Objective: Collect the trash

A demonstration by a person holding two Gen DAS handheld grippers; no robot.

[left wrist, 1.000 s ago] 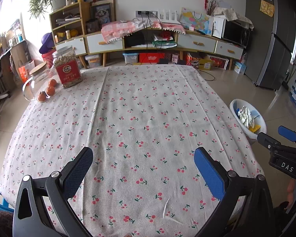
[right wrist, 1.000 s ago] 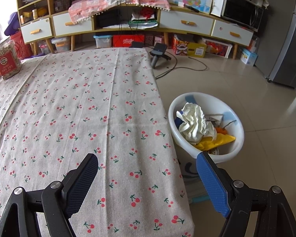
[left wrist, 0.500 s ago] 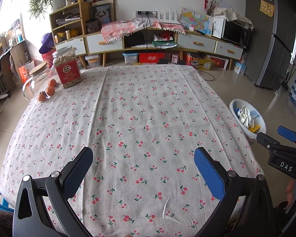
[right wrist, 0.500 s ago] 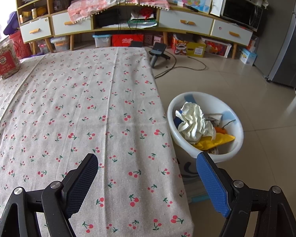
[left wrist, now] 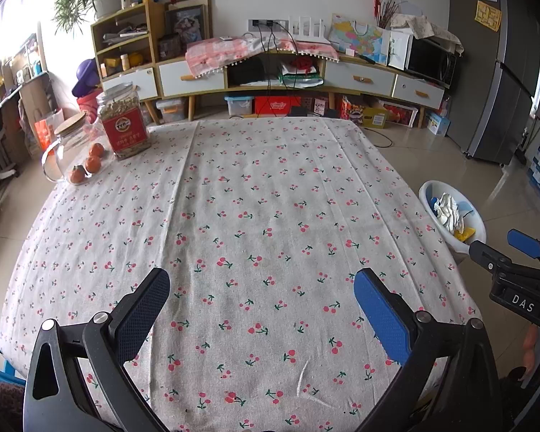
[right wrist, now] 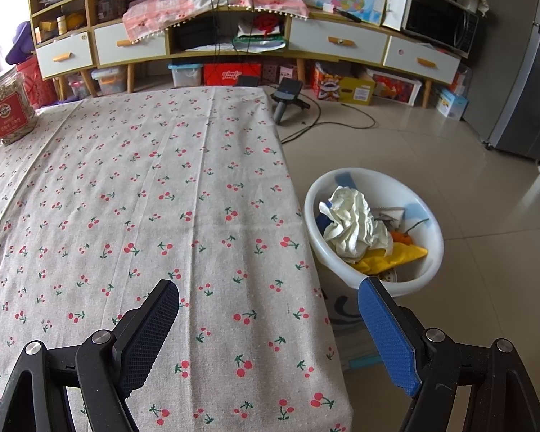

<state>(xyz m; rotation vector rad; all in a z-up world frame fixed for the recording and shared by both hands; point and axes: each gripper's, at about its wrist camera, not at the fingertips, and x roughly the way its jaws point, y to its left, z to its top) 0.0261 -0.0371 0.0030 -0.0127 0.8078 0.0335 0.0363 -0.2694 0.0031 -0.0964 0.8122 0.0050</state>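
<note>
My left gripper [left wrist: 261, 309] hangs over the near part of the table, jaws spread wide, nothing between the pads; only the cherry-print cloth [left wrist: 255, 216] shows in the gap. My right gripper [right wrist: 268, 324] is likewise spread wide and empty. Its dark pad is over the cloth near the table's right edge; its blue pad is past that edge, over the floor, with the bin's near rim just above it in the picture. In the left view the right gripper shows at the far right edge, off the table's side.

The bin [right wrist: 428, 216], a white tub, stands on the tiled floor just beside the table's right edge, below the tabletop. Trash lies inside: a crumpled white paper wad [right wrist: 352, 226] on top, a yellow piece [right wrist: 396, 255] beneath it toward the near rim, something orange and some blue scraps beside these. I cannot tell what else lies under them.

The cloth ahead of both grippers is bare through the middle of the table. At the far left corner stand a jar with a red label [left wrist: 124, 122], filled with something pale, and a glass pitcher [left wrist: 72, 154] with a wooden lid, touching or nearly touching the jar; small oranges [left wrist: 91, 163] sit by the pitcher, whether inside or beside I cannot tell.

Beyond the table: a long sideboard [left wrist: 360, 77] against the wall and a microwave [right wrist: 439, 23] at its right end.
</note>
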